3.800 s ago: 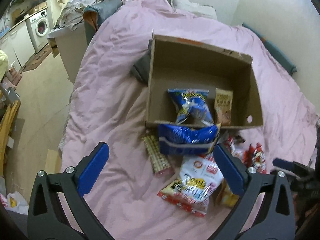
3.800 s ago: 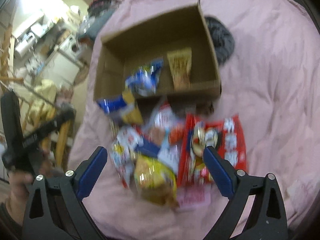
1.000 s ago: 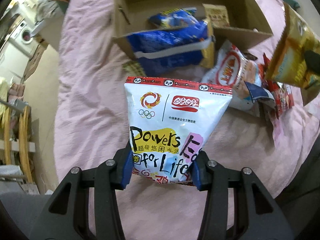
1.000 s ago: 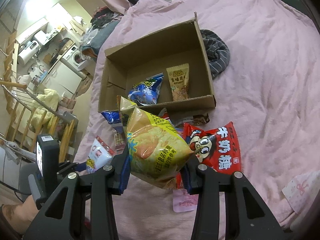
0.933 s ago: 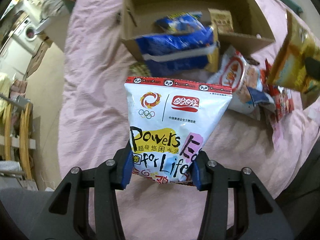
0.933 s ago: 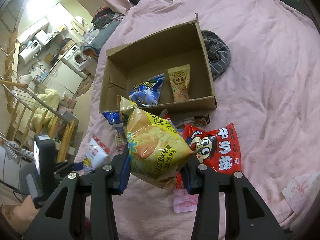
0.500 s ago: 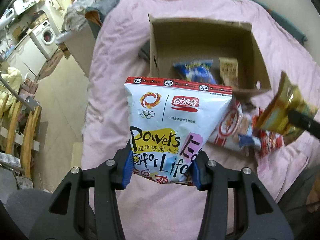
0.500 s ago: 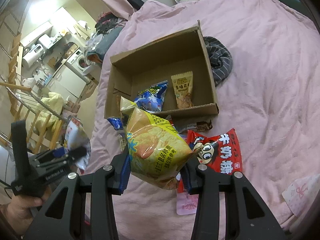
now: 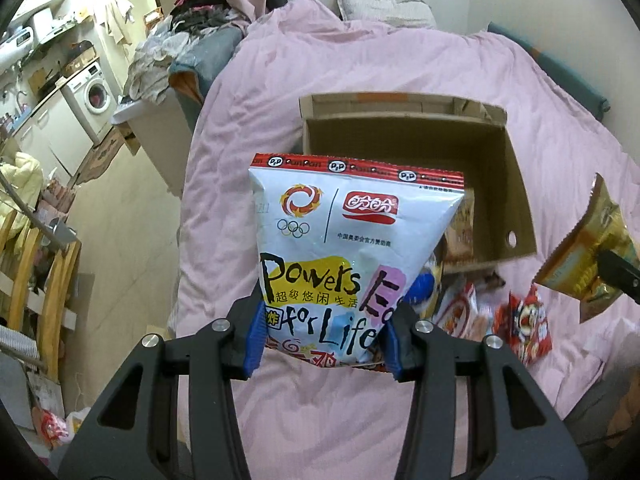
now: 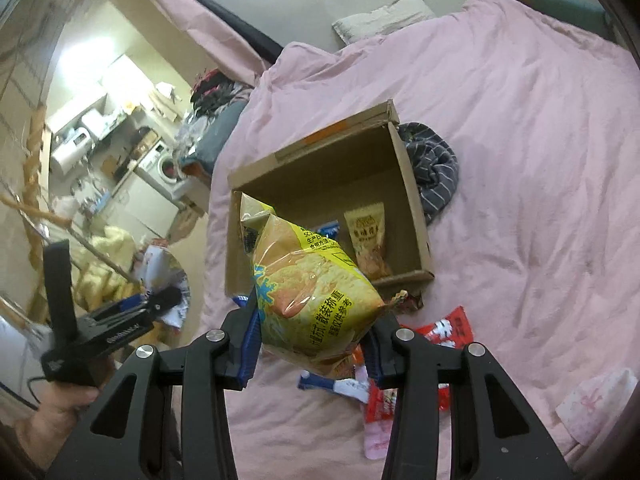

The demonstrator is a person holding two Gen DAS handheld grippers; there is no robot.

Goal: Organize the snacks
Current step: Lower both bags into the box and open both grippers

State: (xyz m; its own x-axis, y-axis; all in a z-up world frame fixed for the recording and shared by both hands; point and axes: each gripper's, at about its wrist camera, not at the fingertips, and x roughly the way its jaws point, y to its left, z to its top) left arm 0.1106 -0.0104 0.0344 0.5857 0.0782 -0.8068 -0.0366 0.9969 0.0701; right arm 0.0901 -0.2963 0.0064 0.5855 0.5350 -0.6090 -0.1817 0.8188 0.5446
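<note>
Left wrist view: a white snack bag (image 9: 340, 256) is pinched upright by the left gripper (image 9: 326, 334), long axis vertical. A yellow chip bag (image 10: 308, 292) is clamped by the right gripper (image 10: 310, 346), tilted up-left toward the cardboard box (image 10: 416, 216).

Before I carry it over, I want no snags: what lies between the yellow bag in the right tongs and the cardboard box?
Right wrist view: only air; the yellow bag hangs above the cardboard box's near edge.
</note>
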